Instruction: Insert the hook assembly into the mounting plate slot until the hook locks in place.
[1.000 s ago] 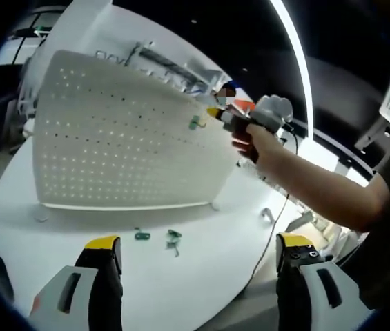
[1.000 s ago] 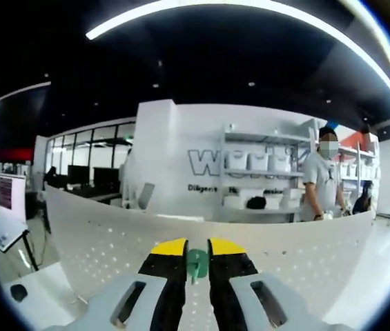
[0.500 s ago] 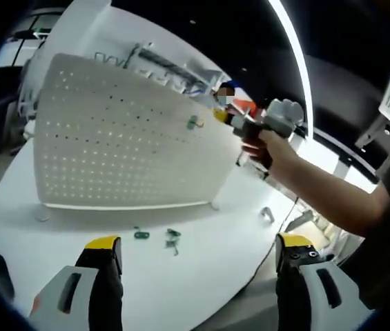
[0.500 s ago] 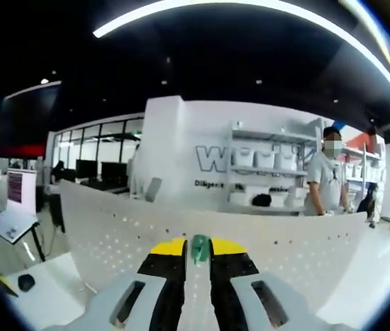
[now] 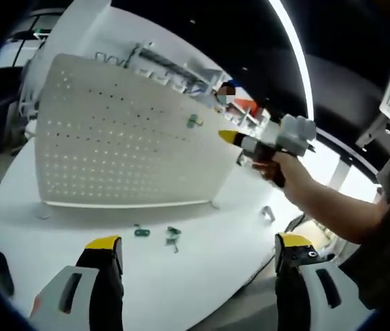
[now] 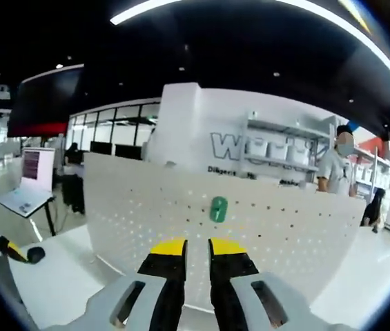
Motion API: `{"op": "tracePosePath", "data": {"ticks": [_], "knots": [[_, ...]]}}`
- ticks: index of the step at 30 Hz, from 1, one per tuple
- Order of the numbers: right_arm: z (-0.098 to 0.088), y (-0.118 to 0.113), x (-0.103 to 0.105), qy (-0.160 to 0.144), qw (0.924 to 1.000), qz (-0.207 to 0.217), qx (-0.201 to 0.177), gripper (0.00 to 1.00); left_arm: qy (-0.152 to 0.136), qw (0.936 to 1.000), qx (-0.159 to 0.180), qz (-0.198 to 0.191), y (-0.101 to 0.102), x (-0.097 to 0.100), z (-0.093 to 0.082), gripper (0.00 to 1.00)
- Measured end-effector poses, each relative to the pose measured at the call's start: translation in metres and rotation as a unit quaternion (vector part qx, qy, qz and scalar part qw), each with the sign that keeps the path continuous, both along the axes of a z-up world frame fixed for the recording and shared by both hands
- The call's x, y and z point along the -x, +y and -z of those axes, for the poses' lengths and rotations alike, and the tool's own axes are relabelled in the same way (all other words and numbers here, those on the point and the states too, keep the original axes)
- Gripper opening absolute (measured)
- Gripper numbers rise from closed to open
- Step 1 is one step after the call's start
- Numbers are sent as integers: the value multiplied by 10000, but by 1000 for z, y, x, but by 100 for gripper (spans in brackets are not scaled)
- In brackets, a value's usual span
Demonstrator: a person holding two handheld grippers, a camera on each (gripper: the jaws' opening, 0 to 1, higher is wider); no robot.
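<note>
Hook assembly [image 6: 218,209] now sitting green and alone on the perforated mounting plate [image 6: 277,227], hanging high on its face, clear of the right gripper [image 6: 197,249]. Half a second earlier pinched between the yellow-tipped fingers [image 6: 168,249]; now released, with those fingers nearly together, clamped on nothing, backing away from the plate. In the left gripper view, standing apart from the plate's right edge, the right gripper [image 5: 230,138], held in a hand [image 5: 282,170], with the hook [image 5: 195,121] staying put on the plate [image 5: 112,138]. Left gripper [image 5: 196,249] hovering low over the white counter [image 5: 201,276], fingers [image 5: 103,247] spread wide and empty. Lying loose on the counter before the plate, two spare green hooks [image 5: 159,236]. Insertion looking finished; whether locked, impossible to tell from here.
</note>
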State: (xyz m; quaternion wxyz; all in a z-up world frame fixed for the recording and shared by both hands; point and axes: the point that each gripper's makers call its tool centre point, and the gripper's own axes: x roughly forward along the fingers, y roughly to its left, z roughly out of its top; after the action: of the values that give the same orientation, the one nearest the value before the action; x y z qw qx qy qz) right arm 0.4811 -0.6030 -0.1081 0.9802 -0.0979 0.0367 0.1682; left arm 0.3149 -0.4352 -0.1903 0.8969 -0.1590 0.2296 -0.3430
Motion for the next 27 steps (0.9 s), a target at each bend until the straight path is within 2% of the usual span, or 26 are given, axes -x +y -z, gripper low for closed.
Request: {"op": "tracePosePath", "data": {"ticks": [15, 27], "knots": [[67, 7, 49, 643, 9963, -429, 385, 10, -21, 10000, 5, 27, -3, 3, -1, 93], [106, 2, 83, 1049, 9911, -604, 547, 10, -17, 10000, -10, 62, -6, 4, -2, 93]]}}
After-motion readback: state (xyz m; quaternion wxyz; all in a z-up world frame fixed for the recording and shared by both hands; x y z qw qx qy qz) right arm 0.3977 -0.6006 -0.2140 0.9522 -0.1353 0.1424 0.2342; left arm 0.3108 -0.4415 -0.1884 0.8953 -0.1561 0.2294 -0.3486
